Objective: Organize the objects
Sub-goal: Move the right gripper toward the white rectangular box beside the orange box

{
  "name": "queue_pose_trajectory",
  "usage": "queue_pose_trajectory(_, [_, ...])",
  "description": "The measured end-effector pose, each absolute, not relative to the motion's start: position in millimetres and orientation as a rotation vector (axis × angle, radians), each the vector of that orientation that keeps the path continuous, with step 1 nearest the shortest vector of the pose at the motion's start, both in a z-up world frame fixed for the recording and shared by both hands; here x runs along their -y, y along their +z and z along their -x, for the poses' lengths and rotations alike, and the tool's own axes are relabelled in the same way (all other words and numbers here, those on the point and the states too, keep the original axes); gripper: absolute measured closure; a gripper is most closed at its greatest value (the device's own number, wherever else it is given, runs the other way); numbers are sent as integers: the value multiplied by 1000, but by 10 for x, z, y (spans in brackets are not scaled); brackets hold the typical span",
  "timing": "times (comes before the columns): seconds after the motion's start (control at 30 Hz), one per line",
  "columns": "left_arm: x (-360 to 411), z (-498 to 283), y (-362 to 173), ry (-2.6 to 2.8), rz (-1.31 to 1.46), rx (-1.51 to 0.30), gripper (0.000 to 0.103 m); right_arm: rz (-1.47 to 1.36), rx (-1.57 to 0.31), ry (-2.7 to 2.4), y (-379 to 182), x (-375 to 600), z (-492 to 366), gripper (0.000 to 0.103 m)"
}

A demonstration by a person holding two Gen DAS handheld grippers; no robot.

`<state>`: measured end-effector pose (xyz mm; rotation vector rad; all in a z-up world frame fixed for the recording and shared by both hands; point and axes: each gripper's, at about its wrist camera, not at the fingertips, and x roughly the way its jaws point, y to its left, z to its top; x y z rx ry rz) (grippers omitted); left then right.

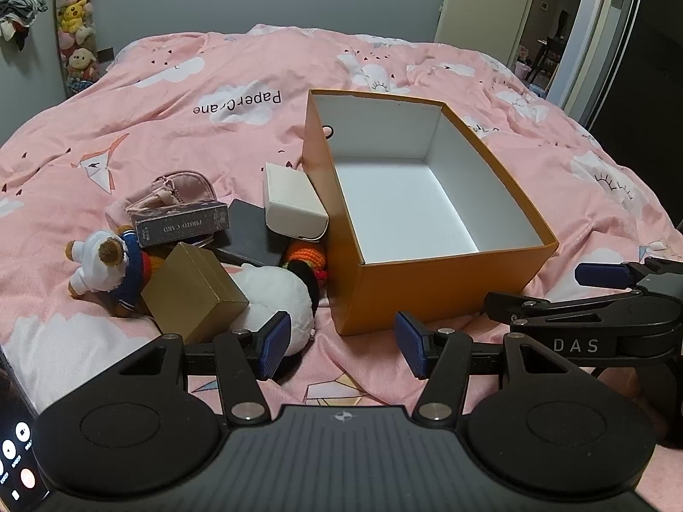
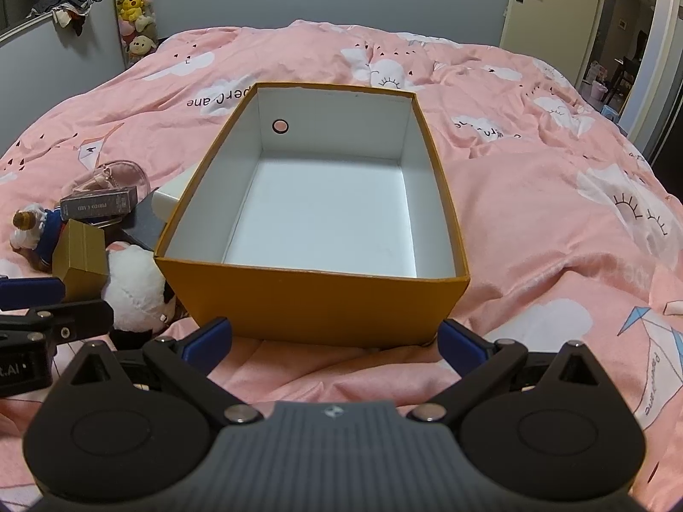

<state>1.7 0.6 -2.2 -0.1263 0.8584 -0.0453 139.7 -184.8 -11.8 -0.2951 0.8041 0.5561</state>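
Two handheld grippers poised above a pink cloud-print duvet (image 1: 179,128) in a dim bedroom, both with jaws spread wide and holding nothing. Left gripper (image 1: 341,347) low over the bedding, one blue pad (image 1: 273,343) just in front of a white plush toy (image 1: 273,294); right gripper (image 2: 335,339) squarely facing the near wall of an open orange box (image 2: 316,298), its fingertips level with the box's two near corners. White-lined box interior bare, a round finger hole (image 2: 280,126) in the far wall. Left of the box, a jumble of items on the duvet: a gold box (image 1: 192,292) tilted against the plush, a small bear doll in a navy sailor top (image 1: 109,264), a grey carton lettered "PHOTO CARD" (image 1: 181,226), a flat black box (image 1: 252,230), a white case (image 1: 292,202) leaning on the orange wall, a pink pouch (image 1: 177,187) behind, and an orange crocheted toy (image 1: 305,256) wedged beside the box. Stack of plush toys (image 2: 134,8) hung on the far wall; open door (image 2: 550,4) at right; lit phone screen (image 1: 15,448) at lower left of the left wrist view.
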Motion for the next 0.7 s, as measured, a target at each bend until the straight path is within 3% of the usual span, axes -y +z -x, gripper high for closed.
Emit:
queue_pose_trajectory(0.17, [-152,-2,51,-62,185,-832,37,332,-757,602,-2,1802,-1384,3])
queue_pose_trajectory(0.27, [-313,-48,137,-73,215,-828,43,381,-692,652,159,1721,-1406,20])
queue_pose_trajectory(0.4, [-572,-120,241,-61,223,-818,46,412,-660,757,348,1494,-1513,35])
queue_pose_trajectory(0.7, [-1125,-474,257,36,204,-879,48,500,-766,1005,336,569,-1704,63])
